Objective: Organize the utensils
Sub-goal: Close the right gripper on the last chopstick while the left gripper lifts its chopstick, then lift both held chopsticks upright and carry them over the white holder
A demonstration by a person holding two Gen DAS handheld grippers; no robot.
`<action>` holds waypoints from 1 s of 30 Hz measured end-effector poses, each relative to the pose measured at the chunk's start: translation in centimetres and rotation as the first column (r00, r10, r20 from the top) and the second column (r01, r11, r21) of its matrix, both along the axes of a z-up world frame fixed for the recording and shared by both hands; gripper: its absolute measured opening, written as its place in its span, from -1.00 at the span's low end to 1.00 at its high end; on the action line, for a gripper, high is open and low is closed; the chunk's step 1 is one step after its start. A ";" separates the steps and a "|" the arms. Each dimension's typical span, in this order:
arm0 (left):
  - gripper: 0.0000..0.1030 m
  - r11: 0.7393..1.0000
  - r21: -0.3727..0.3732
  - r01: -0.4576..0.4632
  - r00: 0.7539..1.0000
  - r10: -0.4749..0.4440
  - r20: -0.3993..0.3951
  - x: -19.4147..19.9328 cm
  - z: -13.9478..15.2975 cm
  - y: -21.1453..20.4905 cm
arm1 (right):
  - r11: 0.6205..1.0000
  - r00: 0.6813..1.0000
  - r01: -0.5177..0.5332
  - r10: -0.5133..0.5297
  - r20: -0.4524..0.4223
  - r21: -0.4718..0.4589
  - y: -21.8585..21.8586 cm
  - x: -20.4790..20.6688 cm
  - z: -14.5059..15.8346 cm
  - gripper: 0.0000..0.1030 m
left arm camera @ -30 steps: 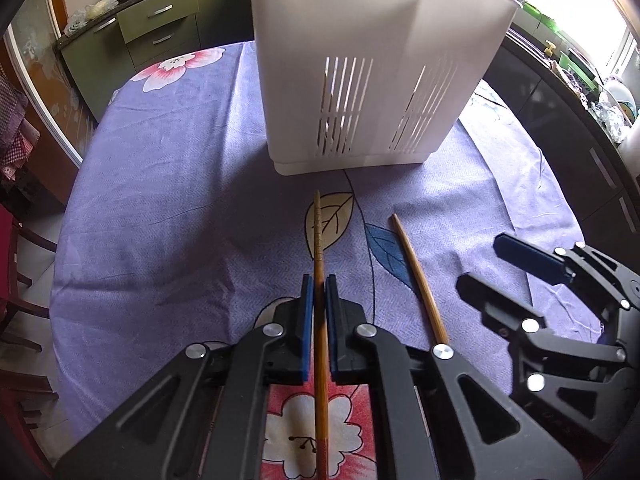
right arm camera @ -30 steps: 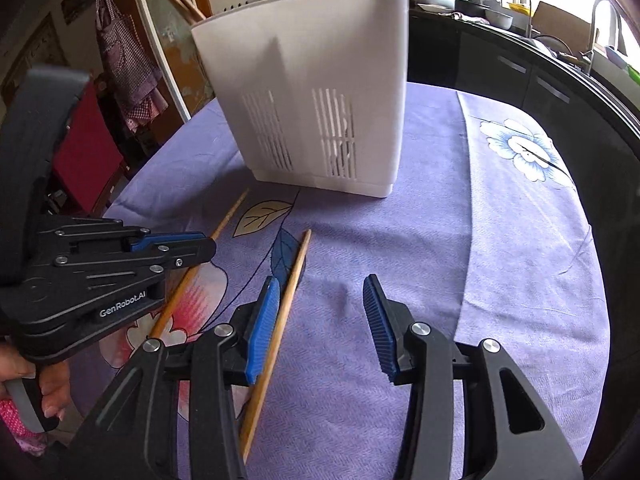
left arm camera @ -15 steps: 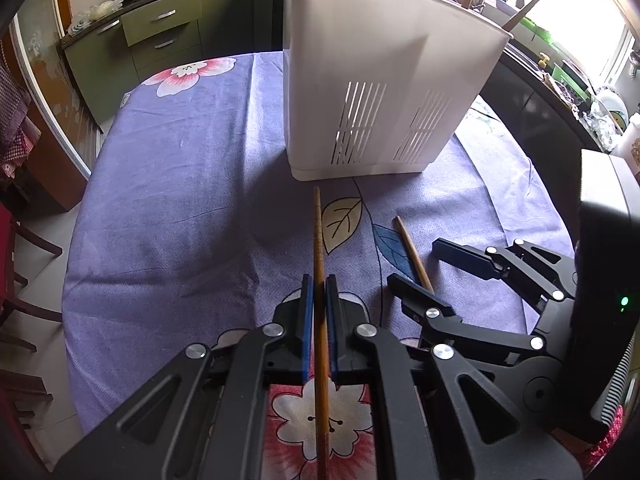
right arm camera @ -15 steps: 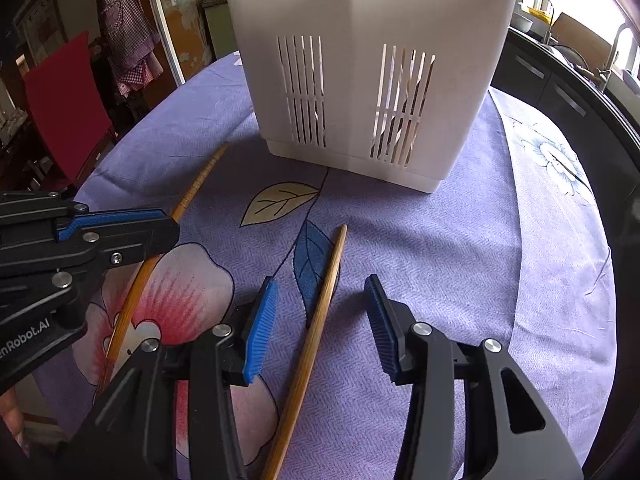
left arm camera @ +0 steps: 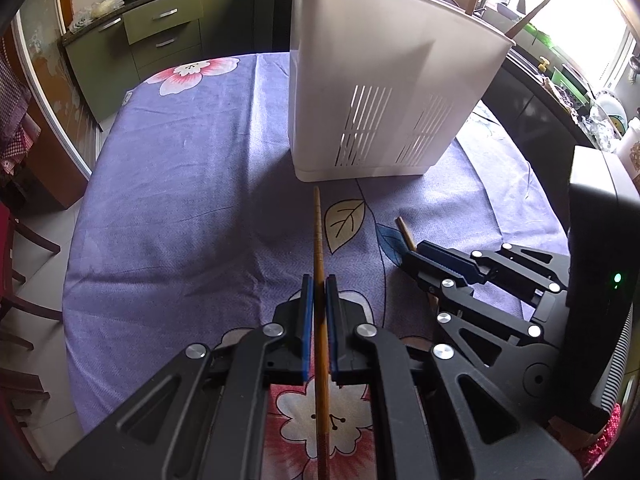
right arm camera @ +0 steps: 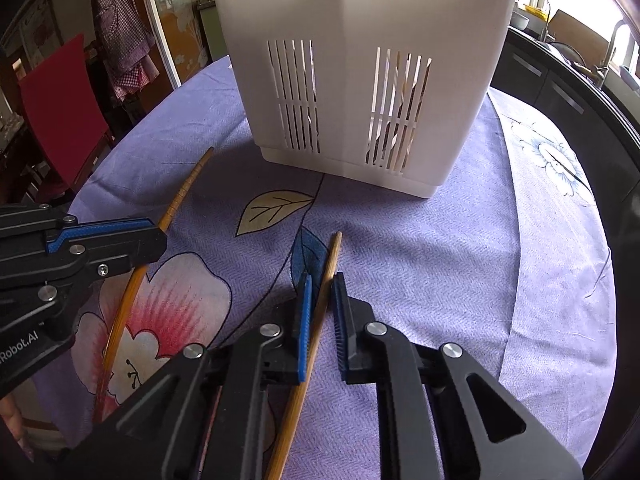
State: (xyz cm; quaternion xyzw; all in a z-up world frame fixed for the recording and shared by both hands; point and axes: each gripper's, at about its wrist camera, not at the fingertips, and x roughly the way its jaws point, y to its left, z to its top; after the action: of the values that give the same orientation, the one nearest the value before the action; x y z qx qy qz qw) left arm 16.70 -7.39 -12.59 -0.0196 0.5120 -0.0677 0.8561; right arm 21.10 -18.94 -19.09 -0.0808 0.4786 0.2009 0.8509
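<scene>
The left gripper (left arm camera: 317, 292) is clamped on a darker ridged wooden chopstick (left arm camera: 318, 240), its blue pads pressed to both sides. The right gripper (right arm camera: 322, 296) has its pads drawn in around a paler smooth wooden chopstick (right arm camera: 331, 256), though a sliver of gap beside one pad leaves firm contact uncertain. Both sticks point toward the tall white slotted plastic utensil holder (right arm camera: 360, 60), which stands near their tips on the purple floral tablecloth (right arm camera: 520, 260). Likely hazards: the paler stick slipping or pivoting when lifted, since it is gripped near one end; either long stick striking the holder's wall instead of clearing its rim; the closely spaced grippers colliding.
</scene>
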 end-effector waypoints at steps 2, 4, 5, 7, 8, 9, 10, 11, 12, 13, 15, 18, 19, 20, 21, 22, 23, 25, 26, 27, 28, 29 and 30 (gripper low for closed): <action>-0.88 1.000 0.000 0.003 1.000 -0.003 0.002 0.0 0.1 0.0 | 1.000 1.000 0.006 -0.006 -0.003 0.012 -0.3 0.0 0.0 -0.84; -0.88 1.000 -0.002 0.006 1.000 -0.006 0.004 -0.1 0.2 -0.1 | 1.000 1.000 0.011 -0.010 -0.010 0.029 -0.5 0.0 0.1 -0.87; -0.88 1.000 -0.001 0.007 1.000 -0.007 0.005 -0.1 0.3 -0.1 | 0.999 1.000 0.017 -0.017 -0.008 0.034 -0.7 0.0 0.1 -0.87; -0.88 1.000 -0.002 0.006 1.000 -0.006 0.007 -0.1 0.4 0.0 | 0.998 1.000 0.029 -0.029 0.002 0.051 -1.2 -0.1 0.5 -0.88; -0.88 1.000 -0.002 0.006 1.000 -0.006 0.008 -0.1 0.4 0.1 | 0.998 0.999 0.033 -0.034 0.009 0.060 -1.4 -0.2 0.9 -0.88; -0.88 1.000 -0.002 0.005 1.000 -0.005 0.009 -0.1 0.5 0.1 | 0.997 0.999 0.037 -0.039 0.021 0.073 -1.7 -0.3 1.3 -0.88; -0.88 1.000 -0.003 0.004 1.000 -0.004 0.011 -0.1 0.6 0.2 | 0.996 0.999 0.040 -0.043 0.031 0.085 -2.0 -0.4 1.8 -0.88; -0.88 1.000 -0.005 0.003 1.000 -0.003 0.013 -0.1 0.7 0.2 | 0.995 0.998 0.041 -0.045 0.040 0.096 -2.3 -0.5 2.3 -0.88; -0.88 1.000 -0.006 0.002 1.000 -0.002 0.015 -0.1 0.8 0.3 | 0.993 0.998 0.039 -0.045 0.052 0.109 -2.5 -0.7 3.0 -0.88; -0.88 1.000 -0.007 0.002 1.000 -0.002 0.019 -0.1 0.9 0.3 | 0.992 0.997 0.038 -0.047 0.067 0.121 -2.8 -1.0 3.6 -0.88; -0.88 1.000 -0.009 0.002 1.000 -0.002 0.027 -0.3 1.3 0.4 | 0.990 0.995 0.034 -0.047 0.092 0.140 -3.4 -1.4 4.8 -0.88; -0.88 1.000 -0.011 0.004 0.999 -0.003 0.042 -0.5 1.9 0.5 | 0.985 0.990 0.032 -0.055 0.132 0.171 -4.3 -2.1 6.7 -0.88; -0.88 1.000 -0.011 0.004 0.999 -0.004 0.047 -0.5 2.2 0.5 | 0.983 0.988 0.031 -0.057 0.143 0.179 -4.5 -2.3 7.3 -0.88; -0.88 1.000 -0.010 0.005 0.999 -0.004 0.053 -0.6 2.4 0.6 | 0.982 0.986 0.031 -0.060 0.156 0.186 -4.7 -2.6 7.9 -0.88; -0.88 1.000 -0.008 0.006 0.998 -0.005 0.059 -0.6 2.7 0.6 | 0.981 0.983 0.030 -0.064 0.170 0.191 -5.0 -2.8 8.4 -0.88; -0.88 1.000 -0.007 0.007 0.998 -0.007 0.065 -0.7 3.0 0.6 | 0.980 0.981 0.030 -0.067 0.182 0.197 -5.2 -3.1 9.0 -0.88; -0.88 1.000 -0.007 0.008 0.997 -0.008 0.071 -0.8 3.2 0.6 | 0.979 0.979 0.031 -0.070 0.192 0.203 -5.2 -3.2 9.4 -0.88; -0.88 1.000 -0.007 0.011 0.996 -0.010 0.085 -1.0 3.9 0.5 | 0.977 0.974 0.032 -0.078 0.211 0.213 -5.8 -3.7 10.3 -0.88; -0.88 1.000 -0.006 0.013 0.996 -0.012 0.093 -1.1 4.2 0.5 | 0.976 0.973 0.032 -0.080 0.219 0.217 -6.0 -3.9 10.6 -0.88; -0.88 1.000 -0.005 0.014 0.995 -0.014 0.101 -1.3 4.5 0.4 | 0.974 0.970 0.032 -0.084 0.227 0.222 -6.2 -4.2 11.0 -0.88; -0.88 1.000 -0.004 0.016 0.994 -0.015 0.108 -1.5 4.8 0.4 | 0.974 0.968 0.031 -0.086 0.235 0.226 -6.5 -4.4 11.4 -0.88; -0.88 1.000 -0.004 0.017 0.993 -0.017 0.114 -1.6 5.1 0.3 | 0.973 0.966 0.031 -0.088 0.243 0.230 -6.7 -4.6 11.9 -0.88; -0.88 1.000 -0.004 0.019 0.992 -0.018 0.122 -1.7 5.5 0.3 | 0.971 0.963 0.030 -0.091 0.253 0.236 -7.0 -4.8 12.4 -0.88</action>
State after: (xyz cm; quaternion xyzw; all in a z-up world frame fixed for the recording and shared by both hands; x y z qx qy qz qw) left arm 14.96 -7.11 -7.14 -0.0128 0.4590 -0.0780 0.8849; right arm 16.25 -25.97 -6.72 0.0073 0.3377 0.2161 0.9161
